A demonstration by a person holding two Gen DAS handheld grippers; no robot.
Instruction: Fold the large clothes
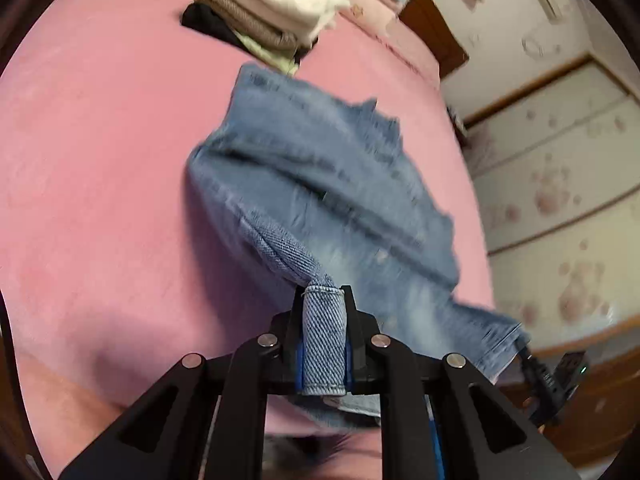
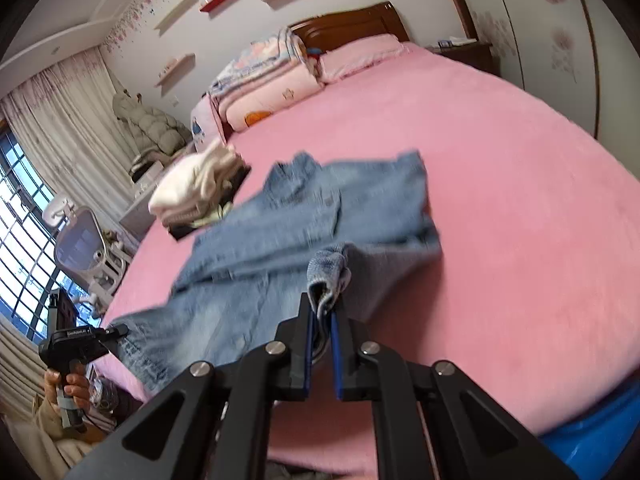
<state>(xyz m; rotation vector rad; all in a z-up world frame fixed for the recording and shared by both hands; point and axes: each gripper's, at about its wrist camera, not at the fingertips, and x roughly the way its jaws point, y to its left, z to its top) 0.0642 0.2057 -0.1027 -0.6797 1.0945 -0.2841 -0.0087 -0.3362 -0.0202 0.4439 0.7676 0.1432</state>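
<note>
Above the pink bed [image 2: 500, 184], the denim garment [image 2: 304, 216] stretches lengthwise between left gripper [image 1: 323, 336] and right gripper [image 2: 322, 316], each with jaws pinching one denim edge, far end resting on the bed.

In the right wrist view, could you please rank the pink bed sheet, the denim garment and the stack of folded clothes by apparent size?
1. Pink bed sheet, largest.
2. Denim garment.
3. Stack of folded clothes, smallest, though it lies farther away, which shrinks it.

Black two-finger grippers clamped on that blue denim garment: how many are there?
2. The left gripper pinches one denim edge; the right gripper pinches another, above the pink bed.
</note>
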